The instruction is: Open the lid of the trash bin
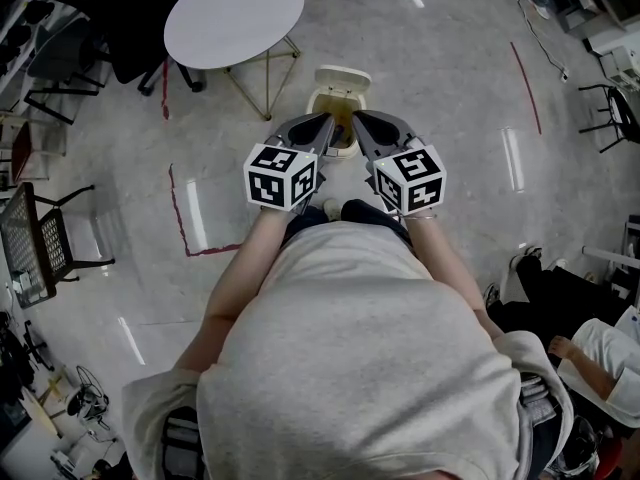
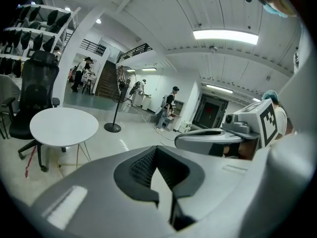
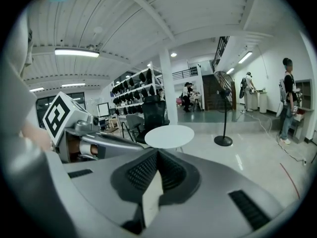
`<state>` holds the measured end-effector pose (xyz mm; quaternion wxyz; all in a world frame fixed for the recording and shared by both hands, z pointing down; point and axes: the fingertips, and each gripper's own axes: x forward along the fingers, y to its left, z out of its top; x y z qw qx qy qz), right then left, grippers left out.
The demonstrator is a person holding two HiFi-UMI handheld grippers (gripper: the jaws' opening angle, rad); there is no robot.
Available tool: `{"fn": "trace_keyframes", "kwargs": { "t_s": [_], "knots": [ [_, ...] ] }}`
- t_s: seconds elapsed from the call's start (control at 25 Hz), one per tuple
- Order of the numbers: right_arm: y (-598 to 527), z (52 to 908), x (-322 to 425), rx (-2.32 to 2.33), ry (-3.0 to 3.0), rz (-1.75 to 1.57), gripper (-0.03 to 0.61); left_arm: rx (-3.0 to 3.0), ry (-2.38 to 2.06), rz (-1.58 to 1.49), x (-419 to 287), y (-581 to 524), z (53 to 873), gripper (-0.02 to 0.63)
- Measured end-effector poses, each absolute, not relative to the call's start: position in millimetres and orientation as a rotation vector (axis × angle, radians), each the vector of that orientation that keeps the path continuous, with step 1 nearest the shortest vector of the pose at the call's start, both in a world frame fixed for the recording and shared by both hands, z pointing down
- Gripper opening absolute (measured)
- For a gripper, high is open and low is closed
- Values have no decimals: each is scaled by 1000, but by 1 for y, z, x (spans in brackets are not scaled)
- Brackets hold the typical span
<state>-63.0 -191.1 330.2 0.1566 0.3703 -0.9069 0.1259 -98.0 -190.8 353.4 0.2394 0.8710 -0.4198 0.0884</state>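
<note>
In the head view a small cream trash bin stands on the floor ahead of my feet. Its lid is tipped up at the far side and the inside shows. My left gripper and right gripper hang side by side above the bin's near rim, tips pointing away from me. Both are shut, with nothing between the jaws. The left gripper view shows its own closed jaws and the right gripper beside them. In the right gripper view the closed jaws are seen, with the left gripper alongside. Neither gripper view shows the bin.
A round white table on thin legs stands just left of the bin, with a black office chair behind it. Red tape lines mark the floor. A mesh chair is at the left, a seated person at the right. A standing fan is farther off.
</note>
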Motion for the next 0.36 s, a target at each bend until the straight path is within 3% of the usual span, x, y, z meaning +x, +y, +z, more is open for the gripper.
{"fn": "trace_keyframes", "kwargs": {
  "t_s": [0.36],
  "knots": [
    [-188,332,-65,1042,-2588,358,0,2360,-1159,243,-104,-186,358,9]
  ]
}}
